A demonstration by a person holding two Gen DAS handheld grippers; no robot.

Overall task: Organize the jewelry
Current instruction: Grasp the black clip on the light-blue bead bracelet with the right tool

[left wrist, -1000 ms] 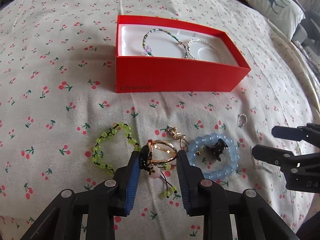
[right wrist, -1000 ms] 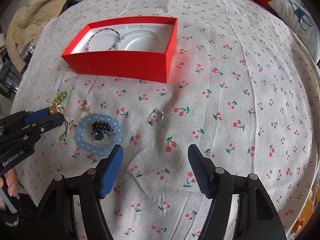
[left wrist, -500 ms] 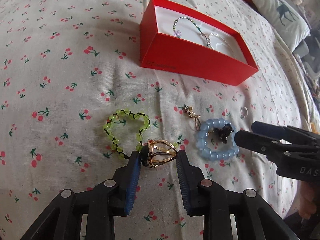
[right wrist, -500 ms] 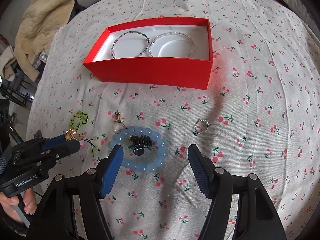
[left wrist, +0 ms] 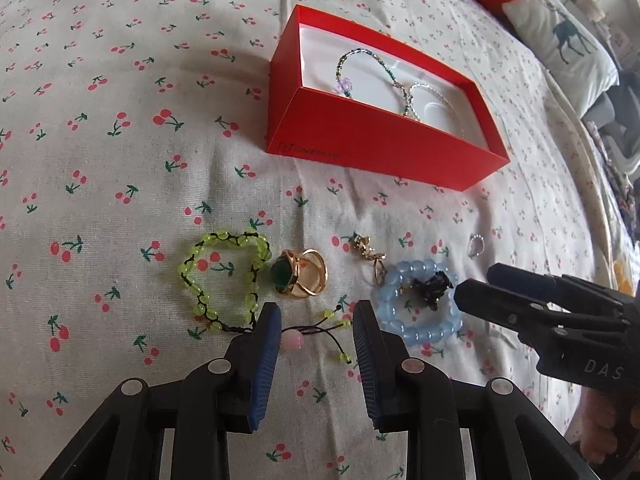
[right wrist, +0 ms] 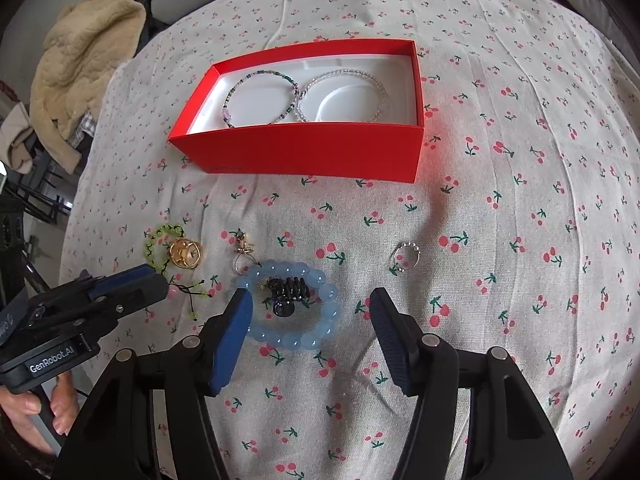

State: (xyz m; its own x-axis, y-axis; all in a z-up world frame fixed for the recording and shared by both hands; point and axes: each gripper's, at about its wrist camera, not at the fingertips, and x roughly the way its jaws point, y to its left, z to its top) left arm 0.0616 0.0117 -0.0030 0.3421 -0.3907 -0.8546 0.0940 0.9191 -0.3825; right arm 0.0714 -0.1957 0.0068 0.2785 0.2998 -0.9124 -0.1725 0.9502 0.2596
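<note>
My left gripper (left wrist: 316, 320) is open over the cherry-print cloth, with only the green bead bracelet's (left wrist: 224, 276) loose cords and a pink bead between its fingers. A gold ring with a green stone (left wrist: 302, 278) lies just beyond its tips, untouched. My right gripper (right wrist: 310, 304) straddles a pale blue bead bracelet (right wrist: 296, 344) that has a black hair claw (right wrist: 288, 290) inside it. Its jaws are closing; the right pad is still clear of the beads. The red box (right wrist: 320, 152) behind holds two thin beaded bracelets (right wrist: 260, 92).
A small silver ring (right wrist: 406, 256) lies right of the blue bracelet and a gold charm piece (right wrist: 244, 248) just behind it. A beige blanket (right wrist: 88, 48) and plush toys sit at the far edge. A deer-print pillow (left wrist: 568, 44) lies right of the box.
My right gripper came in over the blue bracelet and its jaws narrowed. The left view rolled, and the gold ring seen between the left fingertips now lies beyond them.
</note>
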